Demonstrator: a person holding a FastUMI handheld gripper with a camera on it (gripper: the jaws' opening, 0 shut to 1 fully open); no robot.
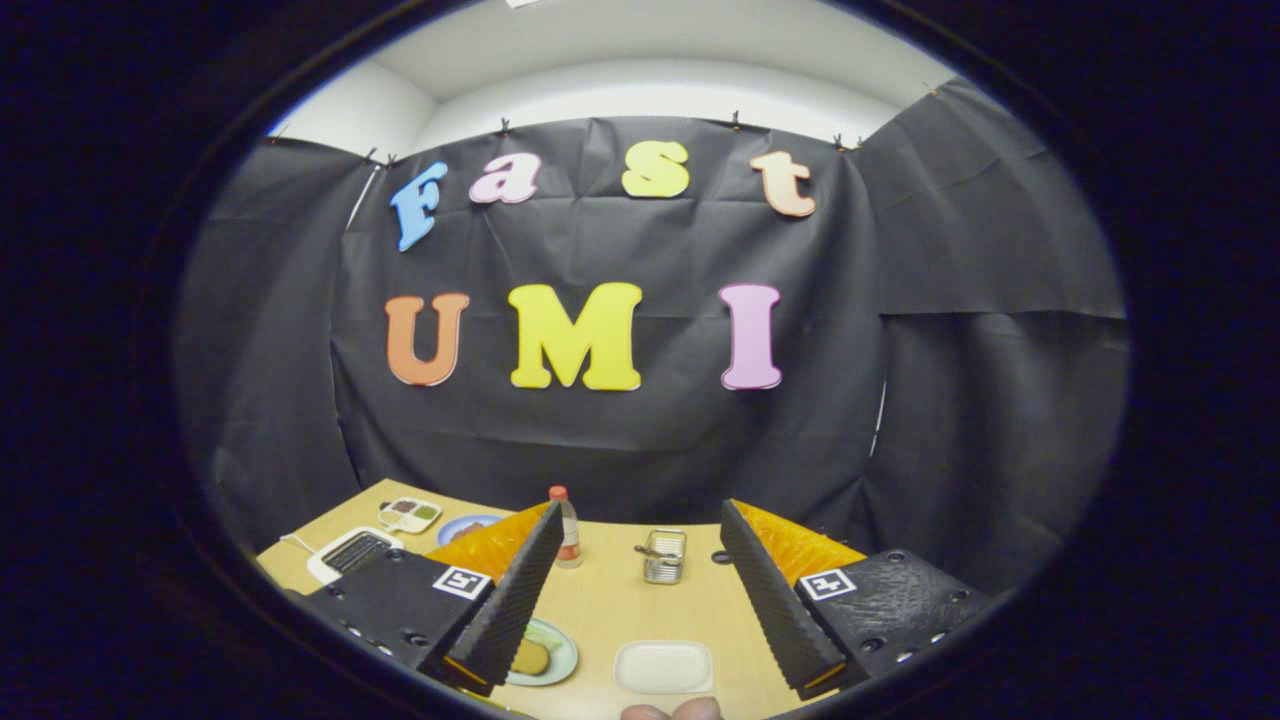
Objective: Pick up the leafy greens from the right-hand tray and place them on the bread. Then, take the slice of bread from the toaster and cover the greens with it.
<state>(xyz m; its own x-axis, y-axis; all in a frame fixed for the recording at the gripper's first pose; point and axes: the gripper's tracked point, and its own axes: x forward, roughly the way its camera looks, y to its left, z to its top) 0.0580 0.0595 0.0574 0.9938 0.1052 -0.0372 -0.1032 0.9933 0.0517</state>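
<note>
The hand-held gripper (pixel 640 600) hangs over the desk (pixel 620 610), fingers wide apart and gripping nothing. A round, golden-brown bread (pixel 531 657) lies on a pale green plate (pixel 556 650) by the left finger. A white tray (pixel 664 667) sits between the fingers. The white toaster (pixel 350 552) stands far left, beyond a bottle (pixel 566 527) and metal basket (pixel 663 555).

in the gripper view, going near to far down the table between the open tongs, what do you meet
White tray just ahead of the open tongs → wire basket → booth wall. The bottle stands beside the left finger.
</note>
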